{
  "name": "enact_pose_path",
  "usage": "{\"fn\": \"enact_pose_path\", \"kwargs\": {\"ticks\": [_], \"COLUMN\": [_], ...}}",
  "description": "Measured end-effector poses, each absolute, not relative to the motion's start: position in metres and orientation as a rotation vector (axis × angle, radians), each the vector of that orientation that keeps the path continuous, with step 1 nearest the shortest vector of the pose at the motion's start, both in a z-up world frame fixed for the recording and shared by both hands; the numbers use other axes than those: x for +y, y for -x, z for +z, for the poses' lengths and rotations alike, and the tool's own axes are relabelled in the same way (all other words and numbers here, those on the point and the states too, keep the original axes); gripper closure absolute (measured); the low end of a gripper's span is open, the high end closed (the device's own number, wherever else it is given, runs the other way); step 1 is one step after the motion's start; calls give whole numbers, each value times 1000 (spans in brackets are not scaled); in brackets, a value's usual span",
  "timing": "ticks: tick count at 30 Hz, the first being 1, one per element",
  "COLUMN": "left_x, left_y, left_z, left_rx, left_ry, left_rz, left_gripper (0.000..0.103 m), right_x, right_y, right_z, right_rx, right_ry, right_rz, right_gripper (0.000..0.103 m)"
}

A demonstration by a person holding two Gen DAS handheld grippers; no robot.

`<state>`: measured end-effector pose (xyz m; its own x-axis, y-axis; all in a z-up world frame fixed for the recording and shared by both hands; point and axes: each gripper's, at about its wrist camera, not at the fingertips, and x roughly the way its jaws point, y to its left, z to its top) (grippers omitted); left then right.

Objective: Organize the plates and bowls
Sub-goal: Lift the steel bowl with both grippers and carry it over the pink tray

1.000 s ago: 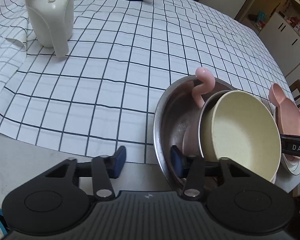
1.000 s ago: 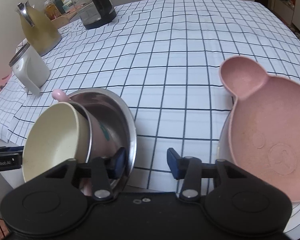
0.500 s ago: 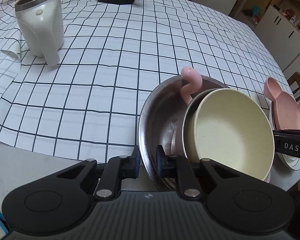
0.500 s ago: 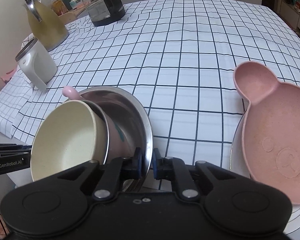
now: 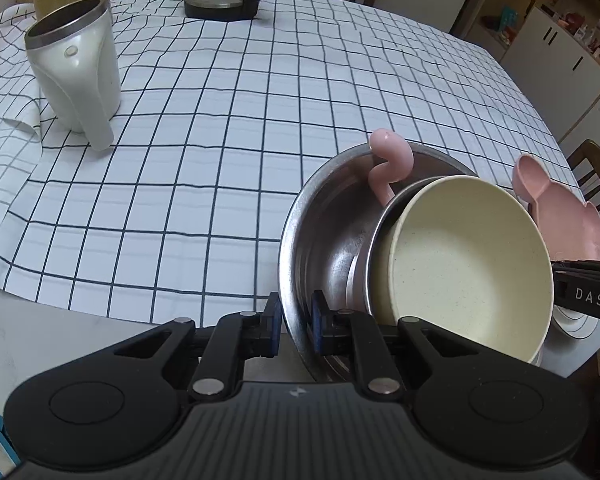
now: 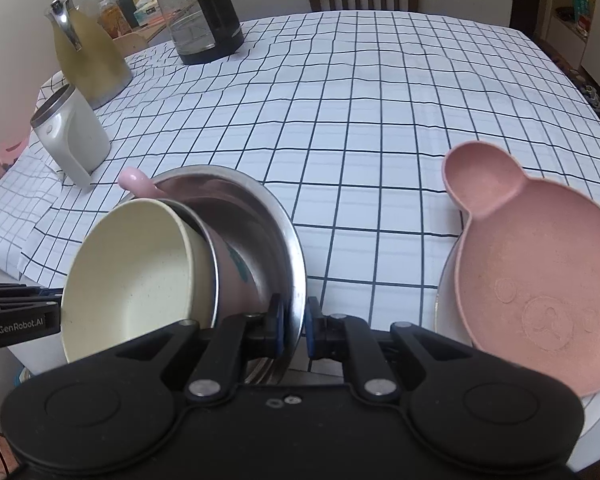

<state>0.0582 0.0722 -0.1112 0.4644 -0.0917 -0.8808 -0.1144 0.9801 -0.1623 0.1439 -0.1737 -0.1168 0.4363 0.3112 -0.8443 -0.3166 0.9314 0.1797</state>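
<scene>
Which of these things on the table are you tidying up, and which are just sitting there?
Being tidied:
steel bowl, gripped on its rim by the left gripper and the right gripper
cream bowl tilted inside it
pink bear plate

Just sitting there:
white jug
yellow kettle
black kettle

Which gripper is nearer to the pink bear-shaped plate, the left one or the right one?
Right. The right gripper clamps the big steel bowl on the rim side facing the pink bear-shaped plate; the left gripper clamps the opposite rim, with the bowl between.
</scene>
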Motion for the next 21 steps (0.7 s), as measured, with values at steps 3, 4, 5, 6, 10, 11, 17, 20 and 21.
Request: {"fn": "enact_pose_path", "kwargs": {"ticks": [3,4,5,6,10,11,17,20,21], "left_x": [65,61,58,53,32,23,-31,-63,-74], "left_y": [-63,-64,-66,-68,-81,-85,-115,-129,-134], "left_z": [-103,-100,-97,-93,-78,-74,-60,-55,-54], "left_rx": [1093,1094,1092,1089,1080,1075,1054,1042,1038], "left_ry": [204,201,196,191,169,158,108,76,66], "left_rz": [-3,-9,-17,-27,-65,-77,-151,-186,-198], "left_gripper": [89,89,89,89,89,89,89,89,89], "right_x": [-181,-185,-188,-192,-213,-220,-269,-297,-307], "right_y": [-142,-141,-139,-138,-138,-138,-142,-145,-147], "right_z": [-111,-108,-105,-102,-89,-85,-67,-61,-60], "right_rx": [1060,1061,1057,1055,1051,1048,1022,1007,1004], "right_ry": [-21,-30,-36,-43,-77,-88,-134,-152,-163], "right_rz": [365,355,348,340,306,294,226,194,182], "right_gripper": [92,92,92,92,92,92,92,92,92]}}
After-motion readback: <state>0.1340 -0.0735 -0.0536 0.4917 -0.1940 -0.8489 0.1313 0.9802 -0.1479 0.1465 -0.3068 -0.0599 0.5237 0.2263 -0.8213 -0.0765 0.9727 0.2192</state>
